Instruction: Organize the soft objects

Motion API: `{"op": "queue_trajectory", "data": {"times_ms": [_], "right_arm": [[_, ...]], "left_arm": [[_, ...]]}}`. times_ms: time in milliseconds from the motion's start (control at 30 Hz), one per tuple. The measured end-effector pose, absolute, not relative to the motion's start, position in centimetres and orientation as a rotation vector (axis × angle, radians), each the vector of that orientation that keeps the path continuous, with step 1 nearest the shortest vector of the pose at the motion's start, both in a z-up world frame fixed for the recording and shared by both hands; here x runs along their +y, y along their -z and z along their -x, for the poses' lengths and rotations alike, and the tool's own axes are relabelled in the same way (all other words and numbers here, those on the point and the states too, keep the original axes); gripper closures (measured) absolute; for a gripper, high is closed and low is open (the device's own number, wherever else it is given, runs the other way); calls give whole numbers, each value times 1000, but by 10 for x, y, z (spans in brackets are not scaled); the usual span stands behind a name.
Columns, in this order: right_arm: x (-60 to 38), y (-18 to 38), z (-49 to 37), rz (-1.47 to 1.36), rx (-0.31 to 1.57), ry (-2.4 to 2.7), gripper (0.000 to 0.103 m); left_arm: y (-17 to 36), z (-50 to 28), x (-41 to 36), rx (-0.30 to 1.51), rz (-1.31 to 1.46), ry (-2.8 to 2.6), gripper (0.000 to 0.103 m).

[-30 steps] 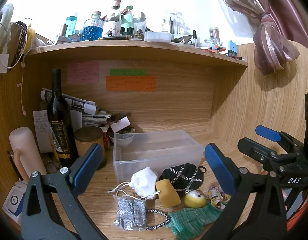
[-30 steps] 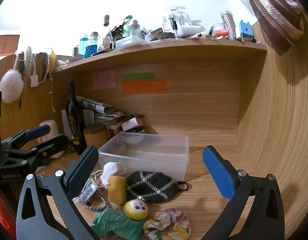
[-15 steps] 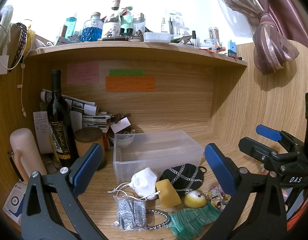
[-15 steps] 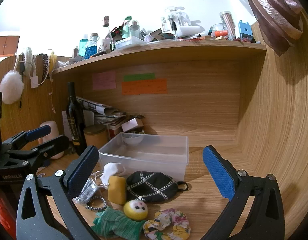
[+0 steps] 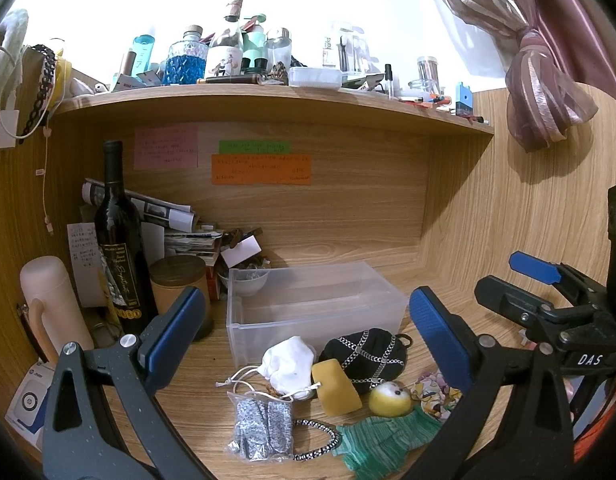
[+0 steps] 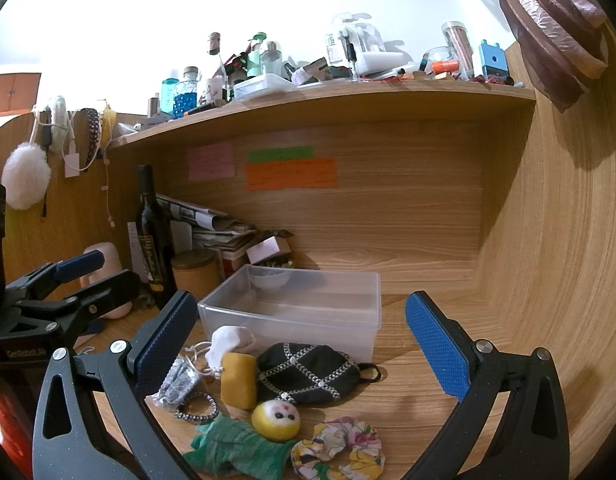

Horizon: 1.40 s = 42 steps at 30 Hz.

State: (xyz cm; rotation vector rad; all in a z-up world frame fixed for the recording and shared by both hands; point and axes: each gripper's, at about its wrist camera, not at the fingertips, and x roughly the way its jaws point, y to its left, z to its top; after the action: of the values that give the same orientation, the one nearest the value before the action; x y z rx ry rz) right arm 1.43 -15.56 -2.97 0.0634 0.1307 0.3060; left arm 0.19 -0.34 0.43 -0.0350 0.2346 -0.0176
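A clear plastic bin [image 5: 308, 304] [image 6: 296, 304] stands empty on the wooden desk. In front of it lie a white drawstring pouch [image 5: 288, 364] [image 6: 228, 340], a yellow sponge [image 5: 335, 386] [image 6: 238, 378], a black studded pouch [image 5: 365, 350] [image 6: 308, 372], a yellow face ball [image 5: 389, 400] [image 6: 276, 420], a green cloth [image 5: 383, 440] [image 6: 236, 448], a floral scrunchie [image 5: 431, 388] [image 6: 337, 446], a silver packet [image 5: 260, 428] [image 6: 176, 380] and a beaded band [image 5: 319, 440] [image 6: 196, 410]. My left gripper [image 5: 304, 340] and right gripper [image 6: 304, 344] are open and empty above the pile.
A wine bottle [image 5: 120, 240], a brown-lidded canister [image 5: 178, 284], a pink flask [image 5: 50, 312] and stacked papers [image 5: 180, 232] crowd the back left. A small white bowl [image 5: 248, 280] sits behind the bin. A shelf [image 5: 268, 96] of bottles hangs overhead. The wooden side wall [image 6: 547, 240] is at right.
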Motion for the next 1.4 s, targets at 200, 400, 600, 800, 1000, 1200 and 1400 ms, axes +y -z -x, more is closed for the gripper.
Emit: {"op": "queue_trajectory", "data": {"times_ms": [200, 400, 600, 800, 1000, 1200, 1400], "right_arm": [[-155, 30, -15, -61, 134, -306, 0], [-154, 30, -15, -62, 133, -307, 0], [-154, 32, -19, -55, 142, -311, 0], [-161, 37, -25, -67, 167, -313, 5], [-171, 55, -43, -74, 283, -305, 20], [-178, 87, -59, -76, 427, -291, 24], [-178, 119, -66, -73, 544, -312, 24]], "left_arm": [[-4, -2, -3, 233, 36, 18, 0], [-4, -2, -4, 242, 38, 29, 0], [2, -4, 0, 253, 42, 32, 0], [11, -16, 16, 317, 78, 25, 20], [39, -32, 32, 433, 110, 9, 31], [77, -46, 38, 558, 119, -11, 35], [109, -51, 40, 667, 122, 0, 35]]}}
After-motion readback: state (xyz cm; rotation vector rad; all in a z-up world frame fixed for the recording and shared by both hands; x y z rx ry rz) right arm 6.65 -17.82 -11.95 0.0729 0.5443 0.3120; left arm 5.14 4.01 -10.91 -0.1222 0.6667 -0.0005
